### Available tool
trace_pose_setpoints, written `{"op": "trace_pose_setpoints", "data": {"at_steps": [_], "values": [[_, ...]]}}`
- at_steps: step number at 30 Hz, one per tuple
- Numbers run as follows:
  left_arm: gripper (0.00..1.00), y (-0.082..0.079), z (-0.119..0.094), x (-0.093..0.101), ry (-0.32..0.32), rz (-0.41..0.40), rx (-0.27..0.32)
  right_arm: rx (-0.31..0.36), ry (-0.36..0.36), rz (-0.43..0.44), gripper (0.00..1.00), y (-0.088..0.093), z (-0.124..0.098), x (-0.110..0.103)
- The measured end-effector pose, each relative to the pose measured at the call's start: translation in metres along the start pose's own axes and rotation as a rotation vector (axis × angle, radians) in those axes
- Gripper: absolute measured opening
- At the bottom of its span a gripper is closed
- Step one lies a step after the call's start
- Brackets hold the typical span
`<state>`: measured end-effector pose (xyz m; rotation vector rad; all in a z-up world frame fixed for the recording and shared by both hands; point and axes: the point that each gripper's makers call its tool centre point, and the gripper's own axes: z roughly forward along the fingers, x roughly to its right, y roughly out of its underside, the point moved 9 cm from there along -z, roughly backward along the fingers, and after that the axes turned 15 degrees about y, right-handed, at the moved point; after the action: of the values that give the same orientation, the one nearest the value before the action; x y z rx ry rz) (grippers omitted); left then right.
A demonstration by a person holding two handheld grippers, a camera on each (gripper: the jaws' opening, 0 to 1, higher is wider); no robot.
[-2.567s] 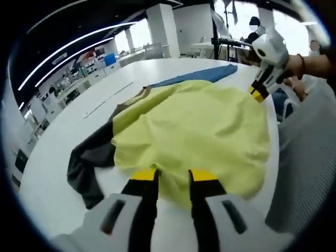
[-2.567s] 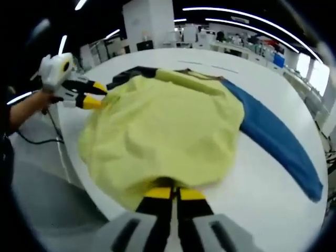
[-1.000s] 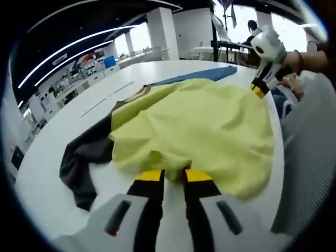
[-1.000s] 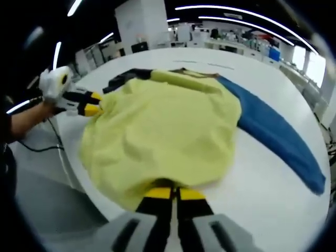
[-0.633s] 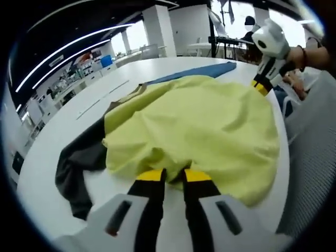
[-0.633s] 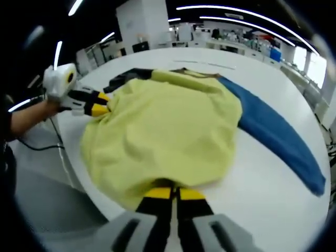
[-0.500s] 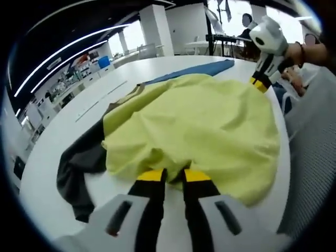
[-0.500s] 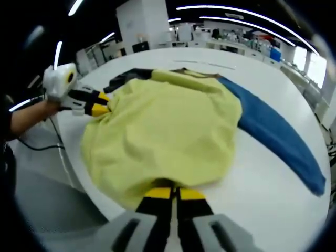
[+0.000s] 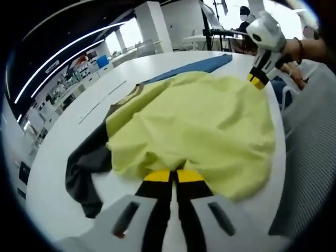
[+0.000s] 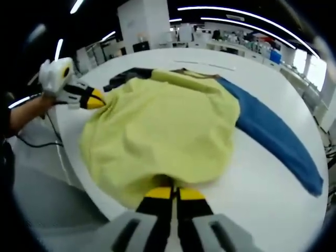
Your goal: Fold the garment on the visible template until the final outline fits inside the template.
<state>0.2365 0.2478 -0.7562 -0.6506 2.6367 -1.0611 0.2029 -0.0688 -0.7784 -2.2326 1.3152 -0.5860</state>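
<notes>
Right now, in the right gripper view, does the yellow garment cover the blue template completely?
No: much of the blue template lies bare beside the yellow garment.

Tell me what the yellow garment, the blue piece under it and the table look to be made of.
Yellow garment: soft matte woven or knit cloth, judging by its fine creases and limp drape over the table edge.
Blue piece: thin matte fabric or sheet; it lies flat, so I cannot tell which.
Table: smooth white hard surface, probably laminate, with a faint sheen.
</notes>
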Motion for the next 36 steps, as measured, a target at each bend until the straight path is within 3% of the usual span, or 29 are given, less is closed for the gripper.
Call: {"op": "trace_pose_setpoints", "data": {"at_steps": [5,9,15,22,29,36], "values": [[0.00,0.003,-0.016,0.006,-0.031,-0.019,-0.027,-0.006,0.014,0.000,0.00,0.006,-0.007,0.007],[0.00,0.011,-0.029,0.009,-0.073,-0.118,-0.029,-0.008,0.041,0.031,0.00,0.012,-0.016,0.014],[0.00,0.028,-0.044,0.018,-0.071,-0.337,0.049,0.006,0.065,0.084,0.00,0.017,-0.029,0.023],[0.00,0.032,-0.055,0.023,-0.079,-0.412,0.062,0.022,0.070,0.104,0.00,0.018,-0.040,0.025],[0.00,0.032,-0.061,0.038,-0.084,-0.437,-0.021,-0.003,0.073,0.145,0.00,0.028,-0.053,0.020],[0.00,0.042,-0.059,0.052,-0.064,-0.531,-0.078,-0.020,0.090,0.182,0.00,0.039,-0.060,0.020]]}}
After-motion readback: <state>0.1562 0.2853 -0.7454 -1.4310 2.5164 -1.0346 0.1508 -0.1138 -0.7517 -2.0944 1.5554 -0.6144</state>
